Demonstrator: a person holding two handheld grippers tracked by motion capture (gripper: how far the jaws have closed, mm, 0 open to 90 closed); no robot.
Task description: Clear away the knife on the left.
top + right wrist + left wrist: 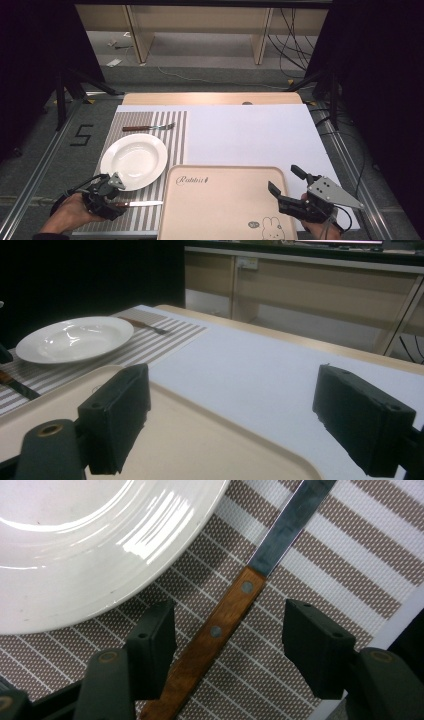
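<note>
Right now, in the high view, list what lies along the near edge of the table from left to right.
Left tool → knife on the striped placemat → beige tray → right tool.

The tray [220, 200] between the two claws bears the script word "Rabbit"; the floor beyond the left claw [107, 192] shows a taped "5" [81, 135].

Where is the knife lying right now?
High view: the knife lies at lower left on the striped placemat, between the white plate and the near edge, its wooden handle between the left gripper jaws.
</note>
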